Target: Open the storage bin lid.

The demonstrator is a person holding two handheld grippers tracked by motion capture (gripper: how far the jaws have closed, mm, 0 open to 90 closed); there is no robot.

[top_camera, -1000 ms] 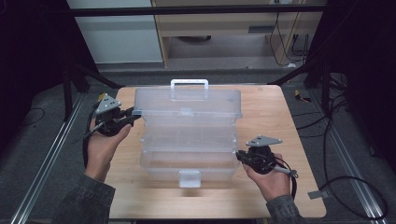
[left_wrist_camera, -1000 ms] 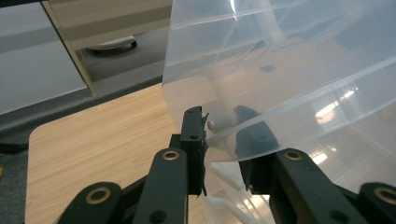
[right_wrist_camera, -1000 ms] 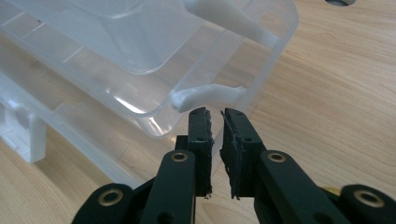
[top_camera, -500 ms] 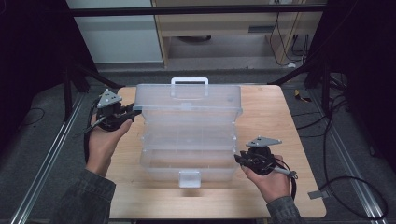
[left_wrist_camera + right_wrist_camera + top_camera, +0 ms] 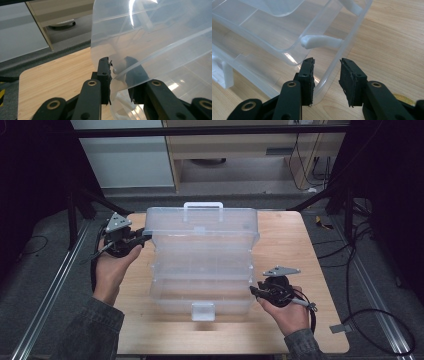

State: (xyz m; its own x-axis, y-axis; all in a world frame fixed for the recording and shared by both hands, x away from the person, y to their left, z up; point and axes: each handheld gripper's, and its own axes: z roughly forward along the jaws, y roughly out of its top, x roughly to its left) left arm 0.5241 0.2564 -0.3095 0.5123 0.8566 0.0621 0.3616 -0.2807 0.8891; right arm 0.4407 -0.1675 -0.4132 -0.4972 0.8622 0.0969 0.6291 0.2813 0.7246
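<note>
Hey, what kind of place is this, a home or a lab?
Probably a lab recording station: a small wooden table framed by metal rails, loose cables on the grey floor, dark surroundings.

The storage box [image 5: 202,265] is clear, colourless plastic with a milky white handle [image 5: 203,206] and a white latch [image 5: 203,310]. The bench [image 5: 292,245] is pale wood with fine grain. Both the left gripper [image 5: 141,238] and the right gripper [image 5: 254,291] are black, each topped by a grey plate. The person's sleeves [image 5: 92,330] are dark grey.
</note>
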